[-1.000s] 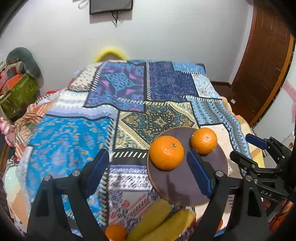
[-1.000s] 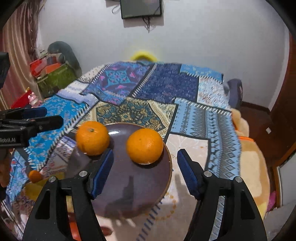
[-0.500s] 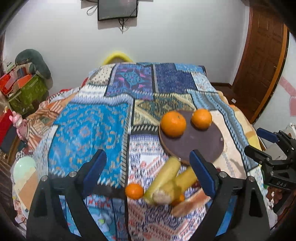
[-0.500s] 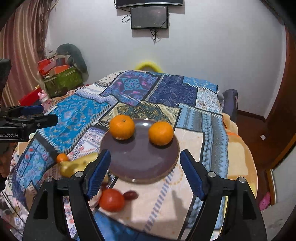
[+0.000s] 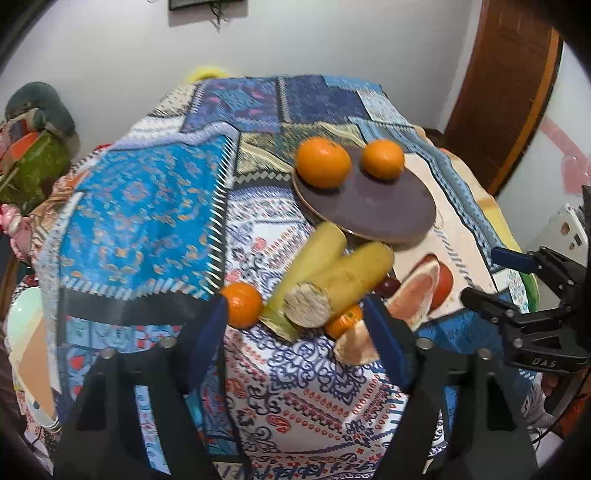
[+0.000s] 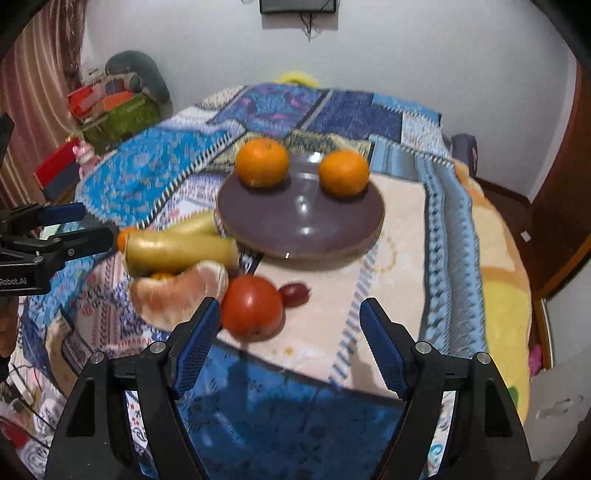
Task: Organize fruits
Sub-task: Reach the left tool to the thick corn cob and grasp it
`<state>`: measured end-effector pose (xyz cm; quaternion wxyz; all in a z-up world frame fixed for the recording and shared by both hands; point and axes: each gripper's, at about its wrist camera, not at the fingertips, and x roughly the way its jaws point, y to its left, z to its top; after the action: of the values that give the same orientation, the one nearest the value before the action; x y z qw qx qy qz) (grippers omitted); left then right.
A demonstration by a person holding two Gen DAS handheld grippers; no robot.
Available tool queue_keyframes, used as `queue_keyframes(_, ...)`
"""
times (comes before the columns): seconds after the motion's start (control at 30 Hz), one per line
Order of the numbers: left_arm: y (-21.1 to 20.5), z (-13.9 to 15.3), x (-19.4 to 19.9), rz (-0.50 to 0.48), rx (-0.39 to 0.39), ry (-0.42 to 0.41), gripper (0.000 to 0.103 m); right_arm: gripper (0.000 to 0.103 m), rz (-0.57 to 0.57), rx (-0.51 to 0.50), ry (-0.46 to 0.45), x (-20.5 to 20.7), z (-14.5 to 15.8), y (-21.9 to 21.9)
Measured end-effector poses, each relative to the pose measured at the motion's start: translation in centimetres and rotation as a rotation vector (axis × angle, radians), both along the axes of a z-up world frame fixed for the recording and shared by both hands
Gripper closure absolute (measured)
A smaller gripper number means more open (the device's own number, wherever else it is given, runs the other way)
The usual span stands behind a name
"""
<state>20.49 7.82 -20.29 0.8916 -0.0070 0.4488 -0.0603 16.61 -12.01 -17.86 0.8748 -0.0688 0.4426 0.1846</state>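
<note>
A dark round plate on the patterned cloth holds two oranges, also in the right wrist view. In front of it lie two yellow sugarcane-like pieces, a small orange, pomelo wedges, a red tomato and a small dark red fruit. My left gripper is open and empty, just short of the yellow pieces. My right gripper is open and empty, just short of the tomato.
The patterned cloth covers a bed-like surface that drops away at its edges. Bags and clutter sit at the far left. A wooden door is at the right. A wall screen hangs at the back.
Both grippers have pulled back from the plate toward the near edge. The loose fruits in front of the plate have come into view. Both stay open and empty.
</note>
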Motion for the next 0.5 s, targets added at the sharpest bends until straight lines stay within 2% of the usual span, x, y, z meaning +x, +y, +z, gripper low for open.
queue_keyframes(0.2, -0.5, -1.4, 0.9, -0.035, -0.007, 0.022, 0.036, 0.028, 0.029, 0.001, 0.057, 0.1, -1.9, 0.8)
queue_keyframes(0.37, -0.8, -2.2, 1.8, -0.064, -0.026, 0.048, 0.051, 0.029, 0.045, 0.008, 0.071, 0.6, -2.7, 1.3)
queue_keyframes(0.43, -1.0, -2.6, 2.0, -0.067, -0.042, 0.051, 0.053, 0.031, 0.053, 0.008, 0.063, 0.7, -2.7, 1.4)
queue_keyframes(0.5, -1.2, -2.6, 1.9, -0.062, -0.041, 0.040, 0.053, 0.038, 0.062, 0.020, 0.066, 0.8, -2.6, 1.5)
